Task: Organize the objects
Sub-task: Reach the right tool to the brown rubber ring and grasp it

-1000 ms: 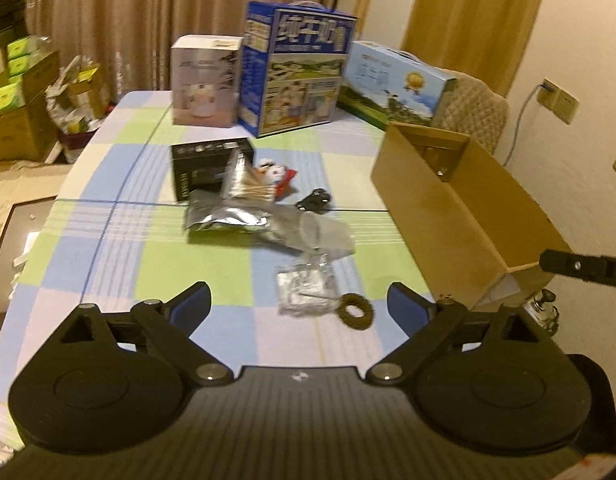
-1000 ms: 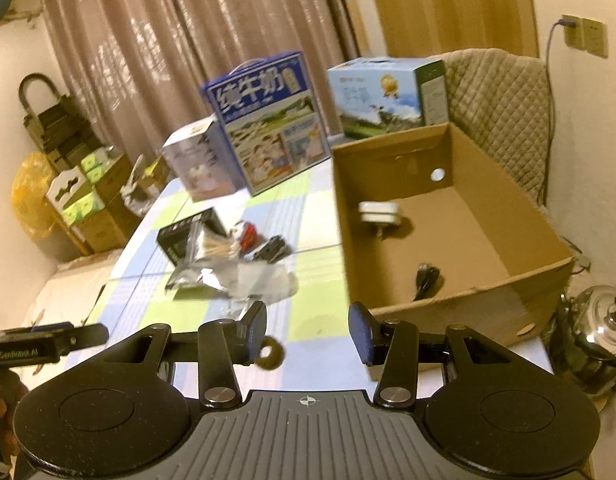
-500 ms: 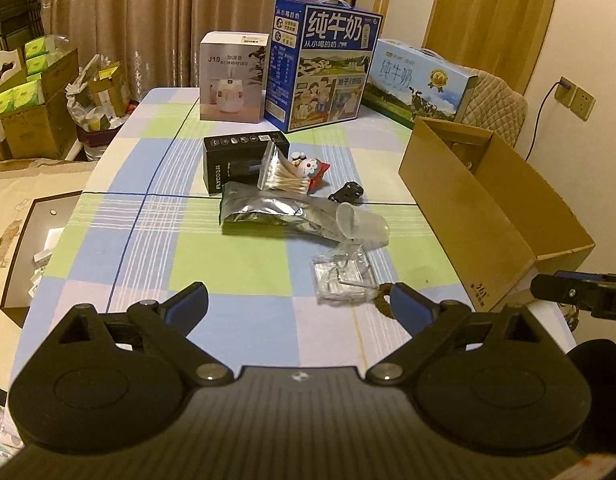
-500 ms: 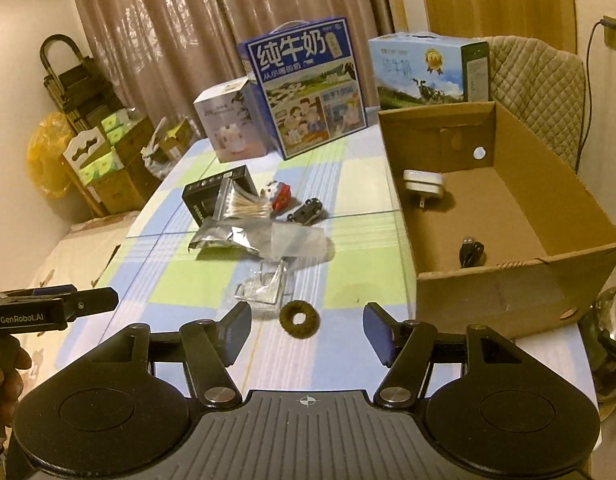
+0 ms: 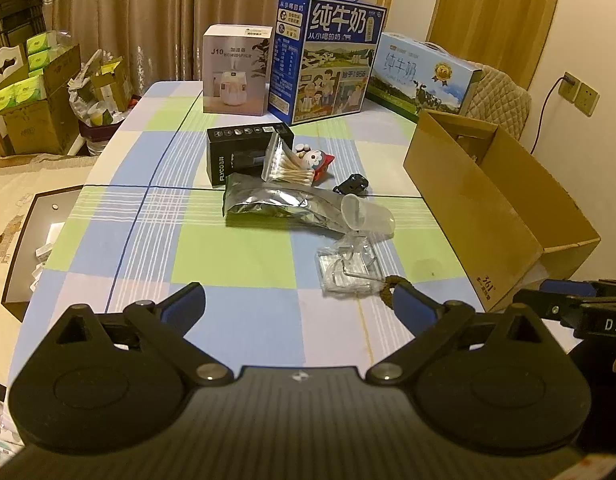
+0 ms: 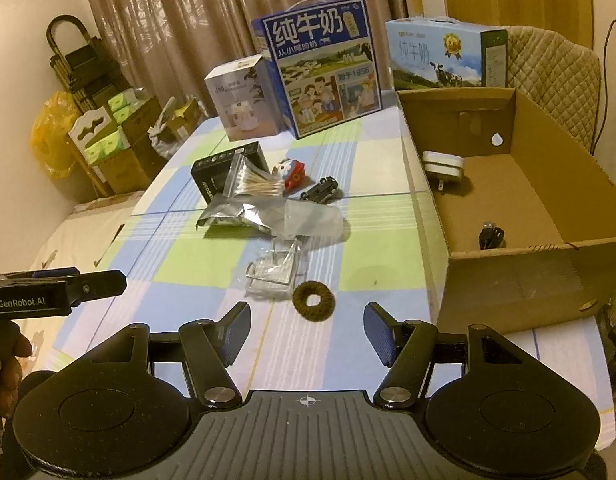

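Loose items lie mid-table: a brown hair tie [image 6: 313, 301], a clear packet [image 6: 274, 270], a plastic cup [image 5: 367, 214], a silver foil bag [image 5: 274, 199], a cotton-swab bag [image 5: 288, 168], a small toy figure [image 5: 313, 160], a black toy car [image 6: 321, 192] and a black box [image 5: 244, 148]. An open cardboard box [image 6: 547, 184] at the right holds a white charger [image 6: 443, 166] and a black cable [image 6: 491, 236]. My left gripper [image 5: 298, 304] is open and empty above the near table. My right gripper [image 6: 308, 330] is open and empty, just short of the hair tie.
Two milk cartons [image 5: 327, 60] [image 5: 423, 74] and a white humidifier box [image 5: 236, 70] stand at the table's far edge. A padded chair [image 6: 555, 76] is behind the cardboard box. Cartons and bags [image 5: 32, 96] crowd the floor at the left.
Both grippers have pulled back and risen from the table, so the items look farther off. The right gripper's jaws have opened wider. Nothing on the table has moved.
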### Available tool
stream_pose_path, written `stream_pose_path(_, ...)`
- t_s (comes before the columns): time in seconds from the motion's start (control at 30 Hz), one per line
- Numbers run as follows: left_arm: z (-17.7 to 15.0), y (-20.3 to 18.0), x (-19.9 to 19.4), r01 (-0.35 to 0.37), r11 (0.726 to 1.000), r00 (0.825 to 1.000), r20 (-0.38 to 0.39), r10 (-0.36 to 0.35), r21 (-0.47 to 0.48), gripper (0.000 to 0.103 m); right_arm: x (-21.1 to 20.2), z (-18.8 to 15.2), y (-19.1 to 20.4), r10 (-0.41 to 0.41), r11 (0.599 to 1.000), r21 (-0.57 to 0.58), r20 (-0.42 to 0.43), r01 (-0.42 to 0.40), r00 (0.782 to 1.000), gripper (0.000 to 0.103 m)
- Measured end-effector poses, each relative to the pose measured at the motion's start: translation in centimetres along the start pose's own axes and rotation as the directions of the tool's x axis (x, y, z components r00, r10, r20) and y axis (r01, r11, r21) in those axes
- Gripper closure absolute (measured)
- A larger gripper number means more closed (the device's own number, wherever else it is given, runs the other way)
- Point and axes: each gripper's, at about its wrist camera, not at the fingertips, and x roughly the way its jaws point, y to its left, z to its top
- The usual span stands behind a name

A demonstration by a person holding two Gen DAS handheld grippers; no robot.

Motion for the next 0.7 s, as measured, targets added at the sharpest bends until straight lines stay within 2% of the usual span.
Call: stream_pose_path(0.7,0.0,0.1,0.5,0.008,1.000,1.000,-0.009,-0.008,-0.020,0.003,1.3,-0.5,0.9,-0.016,1.000,-0.013,-0.017,0.015,1.000,0.043)
